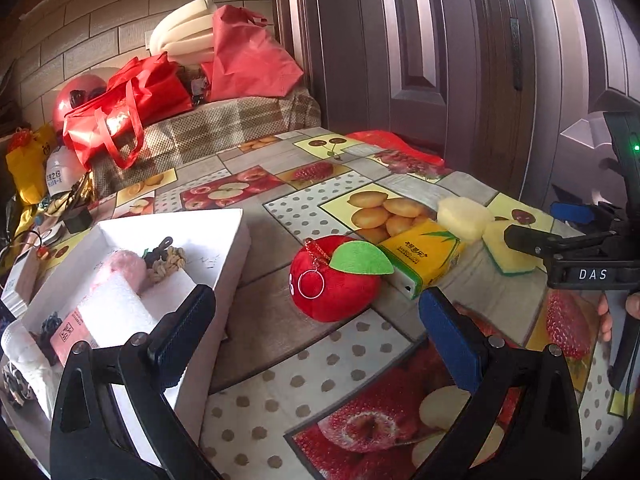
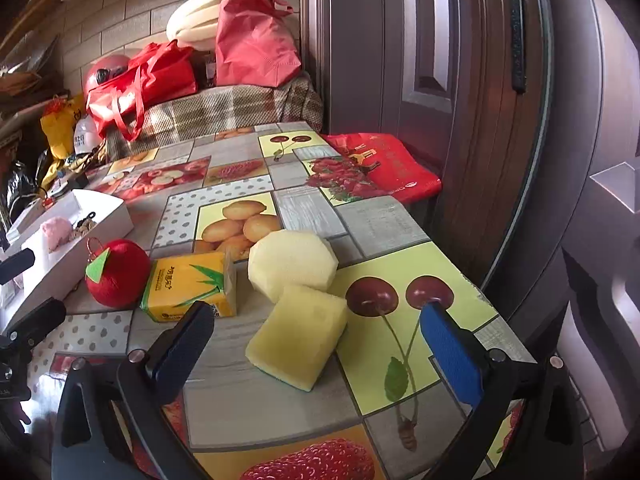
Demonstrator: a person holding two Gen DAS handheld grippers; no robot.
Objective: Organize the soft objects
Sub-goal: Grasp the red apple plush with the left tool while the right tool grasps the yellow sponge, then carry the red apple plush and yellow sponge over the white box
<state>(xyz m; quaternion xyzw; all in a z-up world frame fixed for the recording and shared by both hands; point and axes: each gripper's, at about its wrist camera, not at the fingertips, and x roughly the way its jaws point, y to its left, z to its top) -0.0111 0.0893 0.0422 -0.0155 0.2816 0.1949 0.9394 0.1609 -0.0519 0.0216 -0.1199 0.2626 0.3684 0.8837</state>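
On the fruit-patterned table (image 2: 376, 220), four soft items lie loose in a row: the red plush apple (image 1: 336, 280), just beside it the yellow tissue pack (image 2: 192, 286), then the pale foam block (image 2: 292, 266) and, touching that block, the yellow sponge (image 2: 298, 338) nearest your right tool (image 2: 316, 354). To their left stands the white box (image 1: 228, 240), which already holds a pink plush piece (image 1: 126, 268), a white towel-like roll (image 1: 116, 308) and a small braided item (image 1: 168, 264); judge the sorting as partly done, with these four pieces left. Your left tool (image 1: 316, 334) hangs with its fingers wide apart and nothing between them, the apple lying ahead of the gap. Your right tool is likewise spread and empty, the sponge lying ahead between its fingers. Neither tool touches any item.
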